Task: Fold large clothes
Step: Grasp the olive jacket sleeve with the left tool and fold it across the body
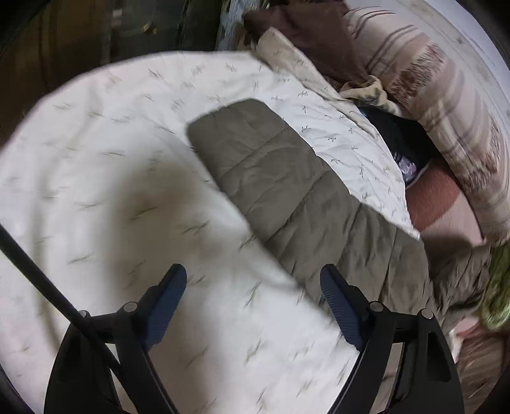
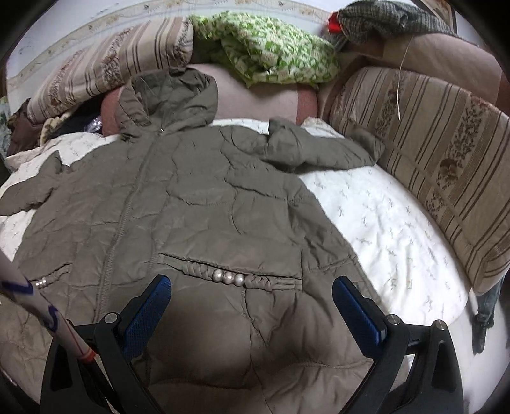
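An olive quilted hooded jacket (image 2: 197,203) lies spread front-up on a white leaf-print quilt (image 2: 382,223), its hood toward the far cushions. One sleeve (image 1: 280,188) stretches out across the quilt in the left wrist view. My left gripper (image 1: 255,286) hovers open over the quilt just beside that sleeve, nothing between its blue pads. My right gripper (image 2: 251,296) stands open above the jacket's lower front, near the braided pocket trim with three pearl beads (image 2: 228,277); its pads touch no cloth.
Striped floral cushions (image 2: 446,165) line the right and far sides. A green-and-white knitted cloth (image 2: 274,54) and a grey knit (image 2: 382,19) lie at the back. Dark and brown clothes (image 1: 306,28) are piled beyond the sleeve. A dark cable (image 1: 47,286) crosses the left wrist view.
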`<state>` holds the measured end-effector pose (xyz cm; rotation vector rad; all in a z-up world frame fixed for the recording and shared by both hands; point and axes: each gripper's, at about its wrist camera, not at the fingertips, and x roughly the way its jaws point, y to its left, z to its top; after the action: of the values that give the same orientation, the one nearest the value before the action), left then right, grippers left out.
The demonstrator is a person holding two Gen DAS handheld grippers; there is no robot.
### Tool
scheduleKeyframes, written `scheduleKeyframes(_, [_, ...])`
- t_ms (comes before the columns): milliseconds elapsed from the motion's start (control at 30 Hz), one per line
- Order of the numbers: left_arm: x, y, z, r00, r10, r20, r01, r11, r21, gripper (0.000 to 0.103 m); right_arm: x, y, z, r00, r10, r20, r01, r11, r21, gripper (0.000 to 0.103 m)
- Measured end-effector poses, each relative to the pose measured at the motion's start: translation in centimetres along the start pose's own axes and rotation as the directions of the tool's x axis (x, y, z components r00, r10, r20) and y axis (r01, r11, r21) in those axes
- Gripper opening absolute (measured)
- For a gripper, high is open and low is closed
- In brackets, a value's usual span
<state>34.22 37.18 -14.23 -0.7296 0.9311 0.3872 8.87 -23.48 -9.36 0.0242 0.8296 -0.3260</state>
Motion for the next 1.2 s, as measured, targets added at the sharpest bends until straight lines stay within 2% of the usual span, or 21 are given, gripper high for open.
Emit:
scheduleKeyframes(133, [3.4,-0.2,2.3,0.999,-0.02,-0.037,0.019,0.999,-0.039,0.085,1.2,0.2,0.2,1.0,-0.026,-0.016,0.026,1.0,-0.004,0.103])
scheduleKeyframes(200, [5.2,0.0,3.2,0.997,-0.037,-0.067,0.031,0.996,-0.089,0.086,1.8,0.4,0.2,0.999,-0.042,-0.025,0.042,0.999,-0.013,0.103])
scheduleKeyframes(300, [5.5,-1.1,4.3,0.999,0.004,-0.039,-0.008,0.996,-0.084,0.086,2.6,0.7,0.3,0.998,-0.052,-0.047,0.05,0.998,-0.035,0.103])
scheduleKeyframes(333, [5.6,-1.8,4.5,0.999,-0.001,-0.053,-0.003,0.998,-0.06,0.064,2.8,0.7,0.3,0.997,-0.053,-0.052,0.051,0.998,-0.038,0.103])
scheduleKeyframes(367, [5.6,-2.3,4.7,0.998,0.024,-0.062,-0.027,0.999,-0.044,0.031,3.0,0.6,0.3,0.997,-0.053,-0.055,0.051,0.998,-0.037,0.102])
scheduleKeyframes(400, [5.2,-3.1,4.8,0.996,0.071,-0.06,-0.072,0.997,-0.018,0.025,3.2,0.5,0.3,0.997,-0.052,-0.056,0.05,0.998,-0.035,0.102])
scheduleKeyframes(467, [3.6,-4.2,5.1,0.998,0.059,-0.028,-0.059,0.998,0.003,0.019,3.3,0.0,0.3,0.997,-0.046,-0.059,0.045,0.999,-0.022,0.101])
scheduleKeyframes(533, [1.6,-5.7,5.0,1.0,0.03,0.001,-0.03,0.999,0.037,0.015,3.2,-0.2,0.2,0.998,-0.041,-0.057,0.04,0.999,-0.017,0.1])
scheduleKeyframes(633, [-2.0,-9.9,3.8,0.998,-0.063,0.024,0.06,0.992,0.115,0.01,2.5,-0.7,0.0,0.999,-0.032,-0.038,0.031,0.999,-0.026,0.099])
scheduleKeyframes(700, [-4.3,-13.5,2.3,0.992,-0.128,0.02,0.121,0.973,0.195,0.009,2.0,-1.2,-0.1,1.0,-0.021,-0.024,0.02,1.0,-0.015,0.099])
scheduleKeyframes(767, [-6.6,-17.6,-0.1,0.983,-0.185,0.02,0.171,0.941,0.292,0.009,1.3,-2.1,-0.2,1.0,-0.01,-0.008,0.01,1.0,0.01,0.099])
scheduleKeyframes(833, [-8.7,-22.1,-4.2,0.964,-0.265,-0.017,0.25,0.882,0.398,0.009,0.6,-2.8,-0.2,1.0,-0.008,0.005,0.008,0.999,0.034,0.099])
scheduleKeyframes(867, [-9.1,-23.2,-5.6,0.957,-0.289,-0.039,0.278,0.863,0.422,0.009,0.3,-3.3,-0.2,1.0,-0.008,0.012,0.007,0.999,0.046,0.099])
scheduleKeyframes(900, [-9.5,-25.0,-8.0,0.945,-0.316,-0.084,0.319,0.831,0.456,0.009,0.0,-3.6,-0.3,1.0,-0.007,0.016,0.006,0.998,0.055,0.099])
scheduleKeyframes(933, [-9.5,-26.5,-10.6,0.936,-0.327,-0.132,0.349,0.8,0.487,0.009,-0.4,-4.1,-0.3,1.0,-0.007,0.021,0.006,0.998,0.067,0.099])
scheduleKeyframes(1000, [-8.8,-28.2,-14.7,0.933,-0.308,-0.184,0.359,0.773,0.523,0.017,-1.0,-4.9,-0.5,1.0,-0.009,0.025,0.006,0.996,0.085,0.099])
scheduleKeyframes(1033, [-8.4,-28.6,-16.6,0.933,-0.293,-0.206,0.359,0.767,0.532,0.03,-1.3,-5.4,-0.6,1.0,-0.01,0.026,0.008,0.996,0.094,0.099])
scheduleKeyframes(1067, [-7.7,-28.9,-19.0,0.927,-0.28,-0.251,0.374,0.759,0.533,0.04,-1.7,-6.0,-0.7,1.0,-0.012,0.025,0.01,0.995,0.104,0.099])
scheduleKeyframes(1167, [-7.3,-28.4,-23.1,0.907,-0.268,-0.325,0.409,0.741,0.533,0.042,-2.5,-7.3,-0.7,1.0,-0.016,0.019,0.014,0.994,0.108,0.099])
scheduleKeyframes(1200, [-8.1,-27.8,-24.7,0.908,-0.271,-0.318,0.411,0.72,0.559,0.043,-2.9,-7.6,-0.4,1.0,-0.017,0.019,0.014,0.994,0.105,0.099])
